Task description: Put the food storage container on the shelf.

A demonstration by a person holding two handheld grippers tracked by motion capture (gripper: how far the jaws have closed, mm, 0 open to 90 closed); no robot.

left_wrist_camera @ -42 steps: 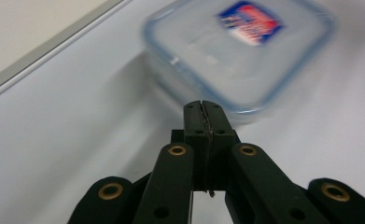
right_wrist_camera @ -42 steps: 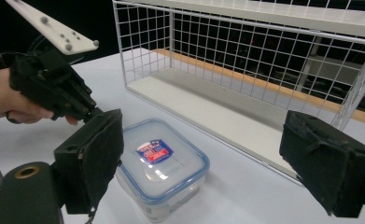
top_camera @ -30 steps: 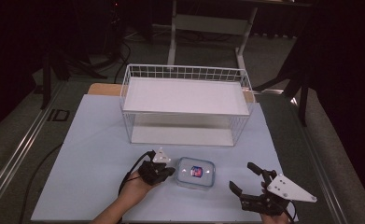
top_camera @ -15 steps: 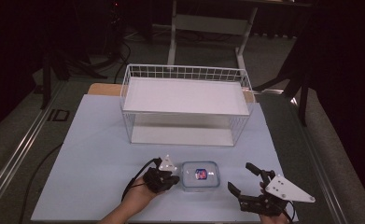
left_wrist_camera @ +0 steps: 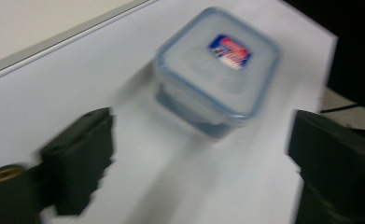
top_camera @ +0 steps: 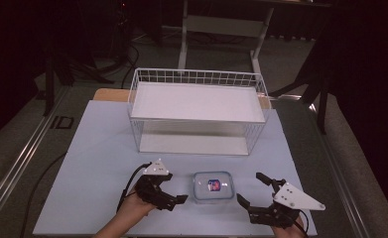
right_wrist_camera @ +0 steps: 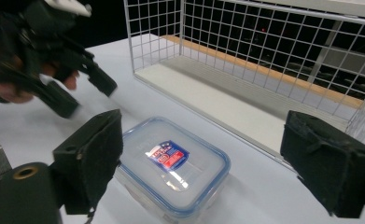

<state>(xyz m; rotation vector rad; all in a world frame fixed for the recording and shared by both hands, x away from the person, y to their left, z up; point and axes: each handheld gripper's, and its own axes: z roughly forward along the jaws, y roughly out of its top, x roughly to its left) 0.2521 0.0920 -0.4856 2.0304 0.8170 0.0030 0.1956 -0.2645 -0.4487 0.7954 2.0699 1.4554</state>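
Container: I see the small square clear plastic container with a blue-rimmed lid and a red-and-blue label [top_camera: 212, 187] sitting flat on the counter [top_camera: 97, 163], lid on, between my two grippers and just in front of the basket.
Container contact: nothing touches it; both grippers stand apart from it.
Left gripper: my left gripper [top_camera: 174, 202] has just been opening its jaws, and they now stand spread wide with nothing between them. In the left gripper view the container [left_wrist_camera: 220, 70] lies ahead of the jaws, beyond their tips, and the picture is blurred.
Left hand: I see the hand [top_camera: 132, 210] coming in from the bottom edge, holding the gripper just left of the container, tips pointing right toward it, the grey three-cornered plate [top_camera: 156, 168] on top.
Right gripper: my right gripper [top_camera: 253, 191] is spread wide and holds nothing. In the right gripper view the container [right_wrist_camera: 173, 170] sits low between the two black jaws, nearer the left one, with neither pad pressing on it.
Right hand: at the bottom right, gripper just right of the container, jaws aimed up and left toward it.
Basket: the white wire basket with a white floor [top_camera: 197, 79] stands upright behind the container, near the middle of the counter.
Counter: a pale blue-white sheet covers it.
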